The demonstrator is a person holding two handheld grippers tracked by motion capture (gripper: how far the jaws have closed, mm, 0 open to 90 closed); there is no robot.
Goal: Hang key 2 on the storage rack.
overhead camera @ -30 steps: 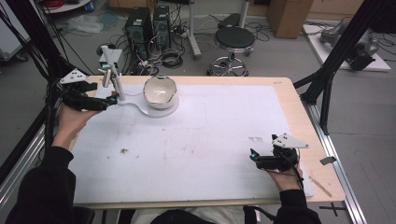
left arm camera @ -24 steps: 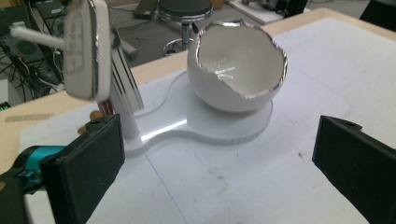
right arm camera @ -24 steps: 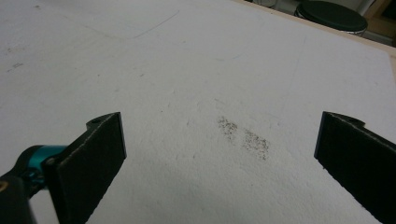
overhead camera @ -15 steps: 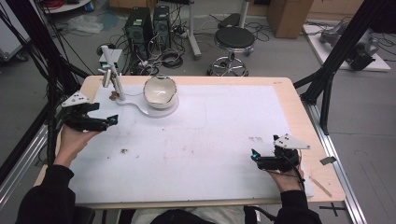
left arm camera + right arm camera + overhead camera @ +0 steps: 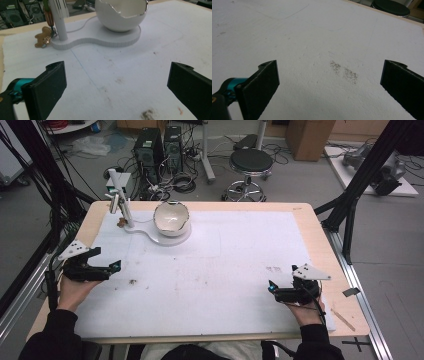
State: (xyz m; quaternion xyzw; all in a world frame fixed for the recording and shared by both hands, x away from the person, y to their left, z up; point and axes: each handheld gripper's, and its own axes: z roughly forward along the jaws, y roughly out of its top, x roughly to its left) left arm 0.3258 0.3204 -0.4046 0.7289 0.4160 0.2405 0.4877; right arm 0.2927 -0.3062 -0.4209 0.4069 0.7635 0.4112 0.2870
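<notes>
A white egg-shaped bowl (image 5: 171, 217) with a jagged rim sits on a flat white base (image 5: 150, 232) at the back left of the table. A white post (image 5: 122, 205) rises from the base's left end. A small brown gingerbread figure (image 5: 120, 223) lies by its foot. My left gripper (image 5: 106, 259) is open and holds nothing, low over the sheet near the left edge, well short of the base. In the left gripper view the bowl (image 5: 121, 15), post (image 5: 58, 20) and figure (image 5: 43, 40) lie ahead of the left gripper (image 5: 116, 82). My right gripper (image 5: 272, 290) rests open at the front right, the right gripper (image 5: 329, 82) over bare sheet.
A white foam sheet (image 5: 225, 255) covers the wooden table. Dark smudges mark it: a smudge (image 5: 133, 281) near the left gripper and a speckled patch (image 5: 344, 71) ahead of the right one. A stool (image 5: 251, 162) and computer towers (image 5: 155, 145) stand on the floor beyond.
My left gripper has drawn back from the post and base toward the front-left of the table, staying open. The right gripper has barely moved.
</notes>
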